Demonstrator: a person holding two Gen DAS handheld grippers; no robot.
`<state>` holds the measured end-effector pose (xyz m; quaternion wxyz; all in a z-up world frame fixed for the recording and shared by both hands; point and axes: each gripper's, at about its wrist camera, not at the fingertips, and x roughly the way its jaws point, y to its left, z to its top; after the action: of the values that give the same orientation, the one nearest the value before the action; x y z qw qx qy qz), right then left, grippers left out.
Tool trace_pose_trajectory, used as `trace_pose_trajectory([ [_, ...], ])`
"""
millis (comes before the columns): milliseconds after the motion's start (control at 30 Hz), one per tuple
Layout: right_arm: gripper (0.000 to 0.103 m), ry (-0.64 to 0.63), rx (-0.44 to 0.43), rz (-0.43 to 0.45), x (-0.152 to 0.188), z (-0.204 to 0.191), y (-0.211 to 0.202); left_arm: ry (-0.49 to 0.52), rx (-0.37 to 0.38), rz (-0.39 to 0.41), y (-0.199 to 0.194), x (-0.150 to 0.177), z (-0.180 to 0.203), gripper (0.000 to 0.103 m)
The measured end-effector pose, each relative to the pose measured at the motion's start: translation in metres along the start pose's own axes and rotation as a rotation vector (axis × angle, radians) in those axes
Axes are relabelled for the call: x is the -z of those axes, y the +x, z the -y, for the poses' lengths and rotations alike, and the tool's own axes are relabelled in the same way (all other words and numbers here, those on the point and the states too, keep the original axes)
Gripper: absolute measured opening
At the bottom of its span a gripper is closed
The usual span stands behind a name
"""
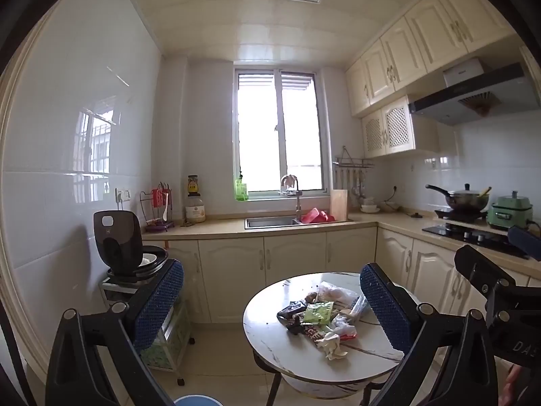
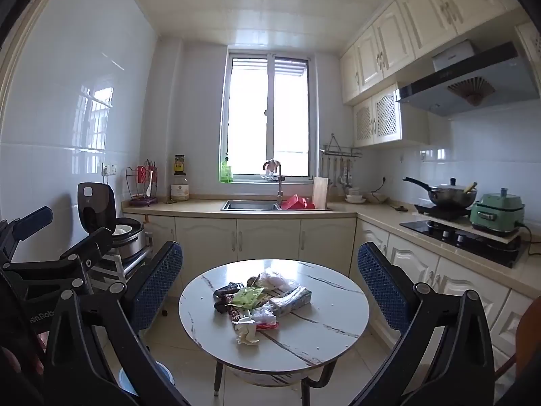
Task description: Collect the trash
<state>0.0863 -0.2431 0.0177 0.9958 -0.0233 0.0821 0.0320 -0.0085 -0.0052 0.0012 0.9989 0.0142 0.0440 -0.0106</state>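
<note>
Left gripper [image 1: 270,299] and right gripper [image 2: 270,280], jaws spread wide and empty, held short of a round marble-topped table [image 2: 321,335] bearing a central trash pile [image 2: 257,304] of wrappers and crumpled tissue

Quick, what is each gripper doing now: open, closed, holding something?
Left gripper: open wide, holding nothing.
Right gripper: open wide, holding nothing.
</note>
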Motion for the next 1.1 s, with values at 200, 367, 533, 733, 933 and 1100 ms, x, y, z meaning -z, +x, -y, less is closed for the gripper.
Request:
trace_pose_trajectory([
  [200, 0.103, -0.002, 0.002, 0.001, -0.0017, -0.0006, -0.0020, 0.000, 0.004, 0.001, 0.0009, 0.0014, 0.0008, 0.102],
  [367, 0.103, 0.000, 0.007, 0.000, -0.0042, 0.0005, -0.0042, 0.005, 0.004, -0.001, 0.0009, 0.0014, 0.0022, 0.102],
  [533, 0.103, 0.002, 0.008, -0.002, -0.0034, 0.0002, -0.0041, 0.003, 0.002, -0.003, -0.0008, -0.0013, 0.0019, 0.102],
  [733, 0.103, 0.003, 0.009, -0.002, -0.0028, 0.0011, -0.0043, 0.004, 0.003, -0.004, -0.0016, -0.0024, 0.0033, 0.102],
  [933, 0.103, 0.005, 0.008, -0.001, -0.0032, 0.0015, -0.0050, 0.007, 0.004, -0.004, -0.0012, -0.0032, 0.0036, 0.102],
  [1100, 0.103, 0.009, 0.010, 0.001, -0.0031, 0.0031, -0.0060, 0.006, 0.003, -0.005, -0.0016, -0.0019, 0.0033, 0.102],
])
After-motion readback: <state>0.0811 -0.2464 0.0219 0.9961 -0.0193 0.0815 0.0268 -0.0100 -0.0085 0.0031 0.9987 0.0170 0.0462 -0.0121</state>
